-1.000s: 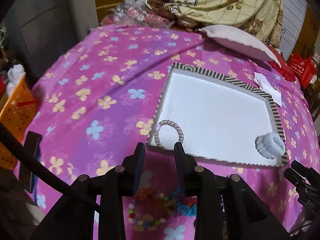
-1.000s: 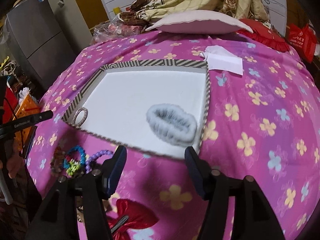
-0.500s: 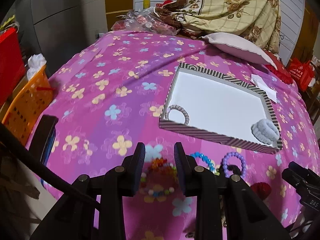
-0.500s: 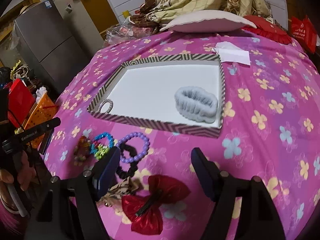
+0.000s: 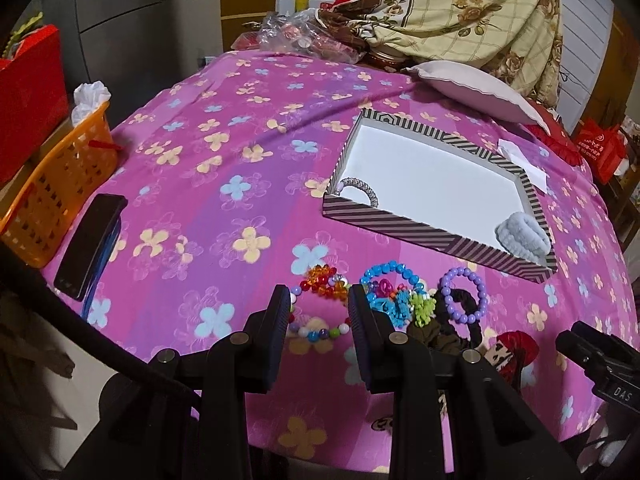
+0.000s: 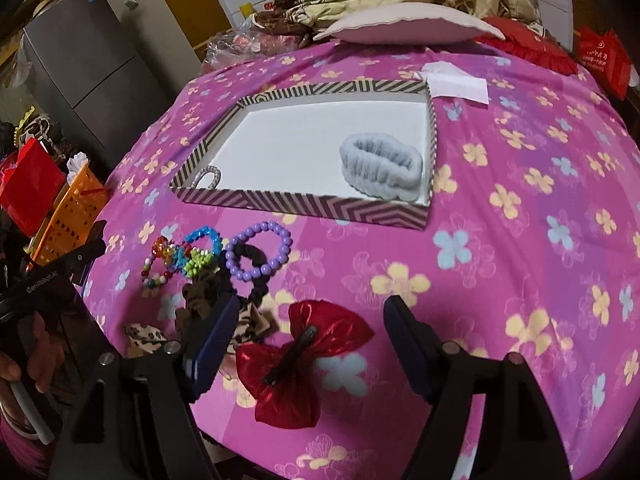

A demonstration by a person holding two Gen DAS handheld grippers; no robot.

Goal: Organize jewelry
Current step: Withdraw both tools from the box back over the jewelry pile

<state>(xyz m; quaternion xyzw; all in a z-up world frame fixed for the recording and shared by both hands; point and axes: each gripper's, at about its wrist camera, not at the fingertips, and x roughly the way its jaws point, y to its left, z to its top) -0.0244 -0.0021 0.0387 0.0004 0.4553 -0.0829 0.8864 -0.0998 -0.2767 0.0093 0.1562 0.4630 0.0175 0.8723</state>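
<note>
Both tongs have pulled back from the striped tray (image 6: 304,204); your right tongs (image 6: 308,344) have just spread, empty, straddling the red bow (image 6: 304,364). Left tongs (image 5: 320,320) gape over the tangled beaded bracelets (image 5: 320,308); you may snag two.

A tabletop (image 6: 520,240) draped in a magenta cloth printed with yellow and blue flowers carries a striped, white-lined tray (image 6: 304,202) near its middle. On the cloth in front of the tray lies a cluster of beaded bracelets: a multicoloured one (image 5: 320,308), a blue one (image 5: 390,280) and a purple one (image 6: 258,252), the last resting on a dark scrunchie (image 6: 256,286). A red bow clip (image 6: 304,364) sits nearest the edge, beside leopard-print hair ties (image 6: 146,336). A dark phone (image 5: 90,240) lies at the left edge, a white paper (image 6: 456,84) just behind the tray, a pale pillow (image 6: 408,24) at the far side.
</note>
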